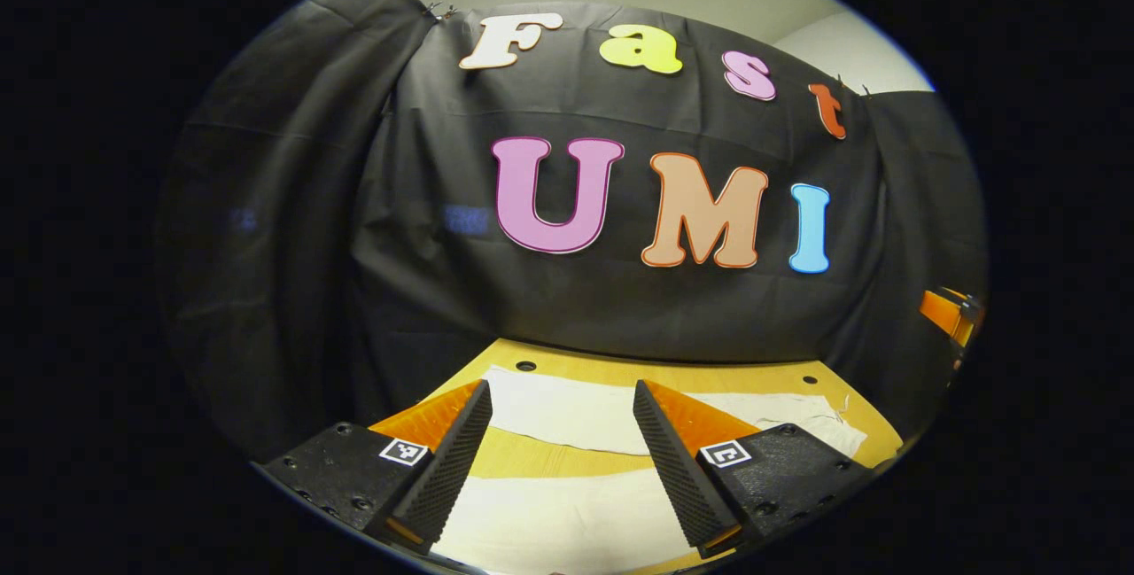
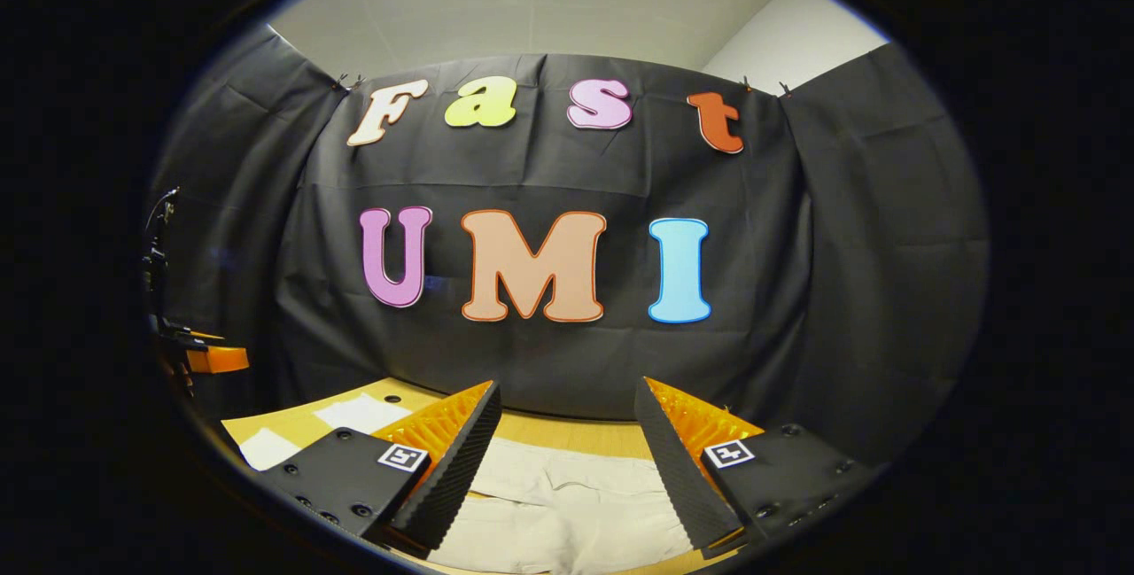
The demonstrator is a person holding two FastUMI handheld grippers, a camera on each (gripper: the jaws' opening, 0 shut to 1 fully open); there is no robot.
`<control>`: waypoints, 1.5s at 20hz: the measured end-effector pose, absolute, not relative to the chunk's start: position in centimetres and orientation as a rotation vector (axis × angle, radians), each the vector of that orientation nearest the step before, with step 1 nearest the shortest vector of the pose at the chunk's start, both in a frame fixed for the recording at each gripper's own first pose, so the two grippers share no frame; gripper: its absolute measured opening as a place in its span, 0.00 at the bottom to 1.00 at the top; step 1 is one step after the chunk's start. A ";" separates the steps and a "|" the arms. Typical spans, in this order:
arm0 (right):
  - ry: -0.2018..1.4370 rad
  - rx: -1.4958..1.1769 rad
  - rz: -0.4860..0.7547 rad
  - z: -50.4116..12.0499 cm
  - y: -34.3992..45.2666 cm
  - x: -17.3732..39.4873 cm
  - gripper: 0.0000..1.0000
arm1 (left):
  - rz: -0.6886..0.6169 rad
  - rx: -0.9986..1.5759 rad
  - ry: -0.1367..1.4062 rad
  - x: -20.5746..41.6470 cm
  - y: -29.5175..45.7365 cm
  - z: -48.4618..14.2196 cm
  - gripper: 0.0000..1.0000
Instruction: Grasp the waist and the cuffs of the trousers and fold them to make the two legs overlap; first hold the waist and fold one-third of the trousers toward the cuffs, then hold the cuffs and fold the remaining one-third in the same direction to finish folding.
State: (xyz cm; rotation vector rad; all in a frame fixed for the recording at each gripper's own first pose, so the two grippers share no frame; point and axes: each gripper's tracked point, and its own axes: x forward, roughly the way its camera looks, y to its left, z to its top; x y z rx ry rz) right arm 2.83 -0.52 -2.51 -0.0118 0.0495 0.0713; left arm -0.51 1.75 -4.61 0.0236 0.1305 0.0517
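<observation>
The wooden table [image 1: 567, 369] is the biggest thing here, and the pale trousers [image 1: 567, 415] lie flat on it, spread out so the two legs lie apart with a strip of bare wood between them. I think they are laid open like this so that both ends are easy to reach before any folding starts, and the legs do not overlap yet, so the task looks like it is at the very start. In the left gripper view the left gripper [image 1: 563, 460] is held up above the cloth with its jaws wide apart and nothing between them; one leg lies just under and ahead of it, and the other leg lies farther off toward the black wall. In the right gripper view the trousers [image 2: 567, 504] show a bunched, wrinkly end, which may be the waist, but I cannot tell for sure. The right gripper [image 2: 567, 469] hangs over that end, also wide open and holding nothing, and it does not touch the cloth. Both grippers look ready to come down, one at each end, which is probably why they are held high and open
</observation>
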 end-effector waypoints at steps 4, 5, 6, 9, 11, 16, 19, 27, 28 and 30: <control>0.068 -0.011 0.073 -3.6 -0.4 2.8 0.98 | 0.006 0.058 0.234 -1.4 3.0 -8.2 0.95; 0.075 -0.013 0.074 -3.8 -0.3 2.8 0.97 | -0.003 0.062 0.266 -1.7 3.5 -9.2 0.96; 0.085 -0.020 0.076 -4.2 -0.3 2.7 0.97 | -0.014 0.060 0.319 -2.2 4.2 -11.1 0.95; 0.142 -0.051 0.110 -7.0 -0.3 2.3 0.97 | -0.070 0.070 0.454 -3.8 5.2 -15.3 0.96; 0.205 -0.050 0.127 -9.2 -0.6 1.6 0.99 | -0.103 0.110 0.546 -5.0 6.0 -18.1 0.96; 0.284 -0.055 0.110 -11.9 -1.8 0.7 0.98 | -0.284 0.290 0.777 -7.9 5.9 -24.2 0.96; 0.301 -0.067 0.103 -12.8 -2.1 0.4 0.98 | -0.427 0.394 0.928 -10.4 6.2 -28.2 0.94; 0.354 -0.087 0.083 -14.6 -2.5 -0.9 0.98 | -0.594 0.505 1.150 -12.5 7.2 -32.6 0.95; 0.359 -0.089 0.081 -14.8 -2.6 -1.0 0.98 | -0.617 0.542 1.168 -13.0 7.5 -32.7 0.95; 0.360 -0.088 0.073 -14.7 -2.8 -0.8 0.98 | -0.654 0.602 1.193 -13.7 8.2 -32.8 0.94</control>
